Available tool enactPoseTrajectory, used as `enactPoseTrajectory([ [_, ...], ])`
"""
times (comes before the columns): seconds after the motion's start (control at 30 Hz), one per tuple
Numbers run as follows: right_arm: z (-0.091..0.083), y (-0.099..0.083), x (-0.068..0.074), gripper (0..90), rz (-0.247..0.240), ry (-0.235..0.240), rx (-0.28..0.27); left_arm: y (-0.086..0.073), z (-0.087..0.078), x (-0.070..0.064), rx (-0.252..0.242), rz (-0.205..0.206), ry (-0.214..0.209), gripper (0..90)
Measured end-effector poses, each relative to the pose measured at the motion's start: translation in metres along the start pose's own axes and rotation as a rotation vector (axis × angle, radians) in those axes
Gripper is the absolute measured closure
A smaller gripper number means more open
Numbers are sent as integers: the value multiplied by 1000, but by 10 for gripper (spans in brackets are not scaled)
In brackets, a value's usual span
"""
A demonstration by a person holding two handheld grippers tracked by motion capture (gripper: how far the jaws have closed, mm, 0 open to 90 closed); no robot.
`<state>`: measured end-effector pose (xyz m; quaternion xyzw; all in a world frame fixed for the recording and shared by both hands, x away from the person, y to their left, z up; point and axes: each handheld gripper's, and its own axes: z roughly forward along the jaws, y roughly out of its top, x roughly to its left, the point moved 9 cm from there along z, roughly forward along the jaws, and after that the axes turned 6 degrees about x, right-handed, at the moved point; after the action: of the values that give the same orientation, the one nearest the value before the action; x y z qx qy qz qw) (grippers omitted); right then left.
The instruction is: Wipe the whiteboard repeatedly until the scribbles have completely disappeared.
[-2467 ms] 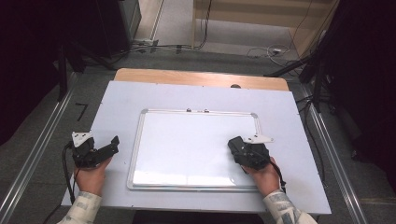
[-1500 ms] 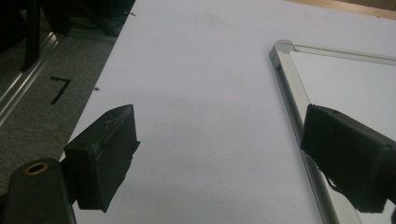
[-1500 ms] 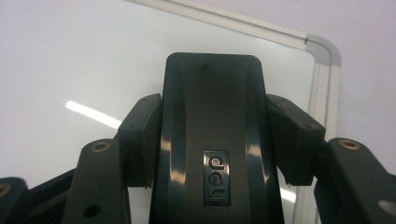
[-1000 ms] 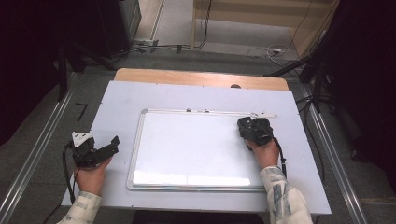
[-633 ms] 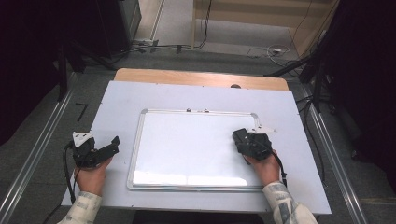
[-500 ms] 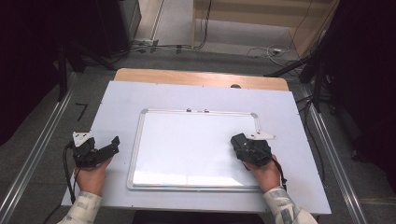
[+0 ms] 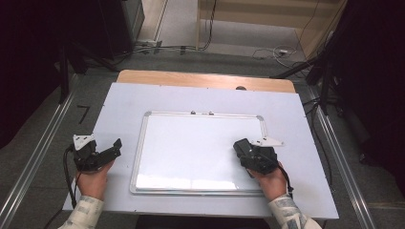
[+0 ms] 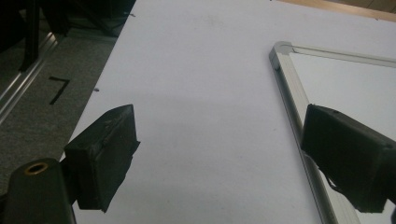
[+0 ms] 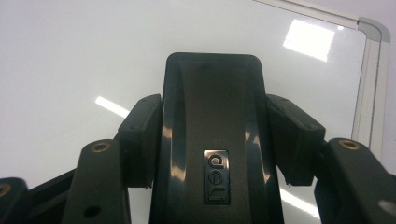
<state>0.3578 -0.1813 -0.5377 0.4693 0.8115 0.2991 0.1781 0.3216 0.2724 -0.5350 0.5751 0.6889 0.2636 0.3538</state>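
A white whiteboard [image 7: 191, 148] with a silver frame lies flat in the middle of the table. My right gripper [image 7: 244, 149] hovers low over its right part, shut on a black board eraser [image 7: 241, 145]. In the right gripper view the eraser [image 9: 212, 121], marked "deli", sits between both pads [image 9: 140, 135], with the glossy board [image 9: 70, 56] behind it. My left gripper [image 7: 112, 148] rests on the table left of the board, open. In the left gripper view its gap [image 8: 224, 158] holds nothing, and the board's frame corner [image 8: 282, 49] lies to the right.
The pale table top [image 7: 124, 100] has a wooden strip [image 7: 200, 80] along its far edge. Metal rails [image 7: 43, 148] run along both sides of the table. Cables [image 7: 267, 50] lie on the floor beyond, and a black "7" mark [image 8: 58, 88] sits on the floor at the left.
My right gripper, with the eraser, went toward the board's far right corner, then came back toward the person and slightly left. The left gripper has stayed put.
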Motion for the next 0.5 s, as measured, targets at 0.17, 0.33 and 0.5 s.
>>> enactPoseTrajectory([
  [0.17,7,-5,7,393,-27,9,24,0,0,-1,-2,1,0,114],
  [0.33,14,-5,11,393,-44,5,24,0,0,0,-1,0,1,114],
  [0.5,21,3,1,393,-38,-16,12,0,-1,-2,0,6,0,114],
])
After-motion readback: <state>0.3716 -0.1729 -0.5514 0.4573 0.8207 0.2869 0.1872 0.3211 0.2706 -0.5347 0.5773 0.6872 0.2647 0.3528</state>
